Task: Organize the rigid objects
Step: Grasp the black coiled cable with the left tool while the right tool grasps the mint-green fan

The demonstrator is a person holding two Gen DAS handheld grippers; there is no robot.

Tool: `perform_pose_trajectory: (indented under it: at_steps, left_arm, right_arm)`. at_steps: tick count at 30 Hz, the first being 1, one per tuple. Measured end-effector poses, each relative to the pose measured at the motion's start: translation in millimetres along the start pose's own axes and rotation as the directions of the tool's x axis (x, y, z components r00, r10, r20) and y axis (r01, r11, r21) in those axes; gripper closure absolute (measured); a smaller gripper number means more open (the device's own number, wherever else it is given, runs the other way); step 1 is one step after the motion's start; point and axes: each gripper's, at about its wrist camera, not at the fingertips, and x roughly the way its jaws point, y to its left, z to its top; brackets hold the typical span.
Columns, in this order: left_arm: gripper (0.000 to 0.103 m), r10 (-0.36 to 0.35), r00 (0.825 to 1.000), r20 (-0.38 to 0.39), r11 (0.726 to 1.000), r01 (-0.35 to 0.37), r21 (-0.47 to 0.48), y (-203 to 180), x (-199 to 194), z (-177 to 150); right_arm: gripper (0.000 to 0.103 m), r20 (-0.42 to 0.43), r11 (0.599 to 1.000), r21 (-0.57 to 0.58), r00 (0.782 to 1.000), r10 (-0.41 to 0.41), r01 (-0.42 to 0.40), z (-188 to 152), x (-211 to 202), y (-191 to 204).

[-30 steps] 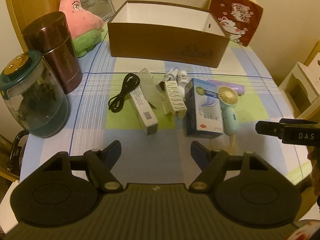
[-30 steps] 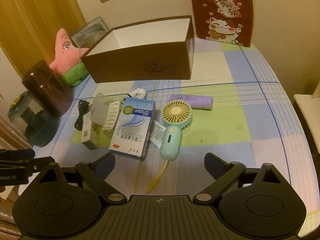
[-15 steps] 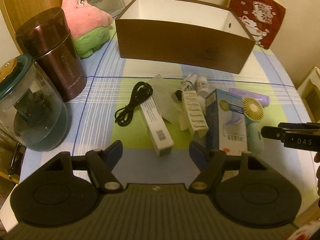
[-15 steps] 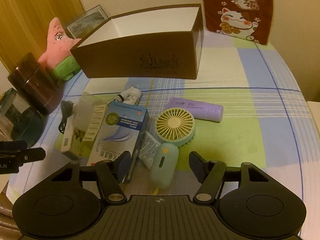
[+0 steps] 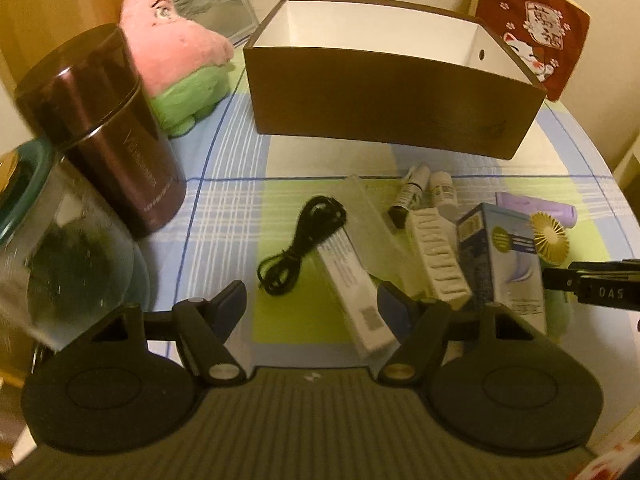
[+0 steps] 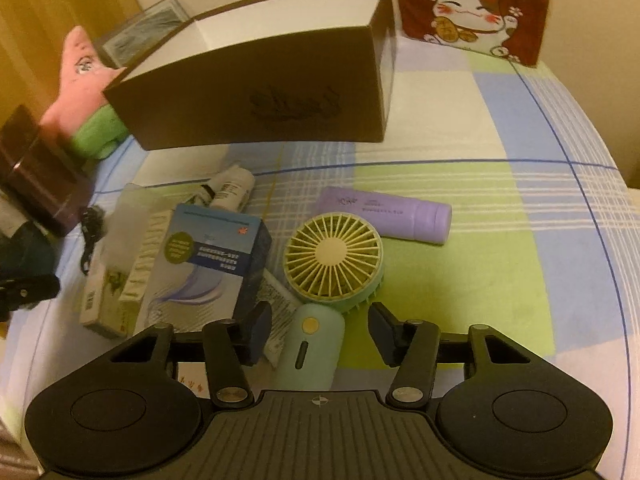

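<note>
An open brown box [image 5: 384, 104] [image 6: 264, 96] stands at the back of the table. In front lie a mint hand fan [image 6: 332, 264] [image 5: 549, 236], a purple tube [image 6: 388, 214] [image 5: 536, 208], a blue carton [image 6: 208, 268] [image 5: 500, 256], a long white carton [image 5: 352, 288], a black cable [image 5: 300, 248] and two small bottles [image 5: 428, 192]. My right gripper [image 6: 318, 334] is open with its fingers either side of the fan's handle [image 6: 312, 348]. My left gripper [image 5: 312, 304] is open over the long white carton's near end.
A dark maroon canister [image 5: 104, 128] and a glass jar with a teal lid [image 5: 52, 248] stand at the left. A pink plush star [image 5: 172, 52] and a picture frame [image 5: 212, 4] sit behind them. A red cat cushion [image 6: 476, 4] leans at the back right.
Both grippers moved forward and lower toward the pile. The right fingers now straddle the fan's handle; the left fingers reached the long white carton.
</note>
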Motion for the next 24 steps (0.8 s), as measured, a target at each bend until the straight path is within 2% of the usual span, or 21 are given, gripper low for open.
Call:
perform_pose_trajectory:
  at_steps: [3,10,13,19,24]
  left_arm:
    - [0.040,-0.014,1.000,0.004,0.998,0.014,0.068,7.5,9.4,4.9]
    - [0.044,-0.016,1.000,-0.015,0.977,0.019,0.213,16.3,36.1,7.2]
    - [0.051,-0.034,0.999,-0.021,0.964,0.038,0.263,16.3,47.5,8.3]
    - [0.061,-0.052,0.999,-0.004,0.942,0.051,0.332,14.5,64.9,9.7]
    - [0.076,-0.086,0.996,-0.004,0.929,0.082,0.361,14.8,74.1,11.0]
  right_arm:
    - [0.055,0.011,0.998,0.032,0.999,-0.051,0.051,-1.2,3.6,4.8]
    - [0.057,0.023,0.988,0.090,0.991,-0.131,0.128,-3.3,8.8,11.8]
    - [0.057,0.026,0.983,0.106,0.988,-0.153,0.150,-4.8,8.9,14.7]
    - [0.057,0.030,0.978,0.135,0.986,-0.165,0.160,-7.4,7.6,16.3]
    - [0.057,0.030,0.978,0.139,0.986,-0.163,0.158,-8.6,8.1,16.6]
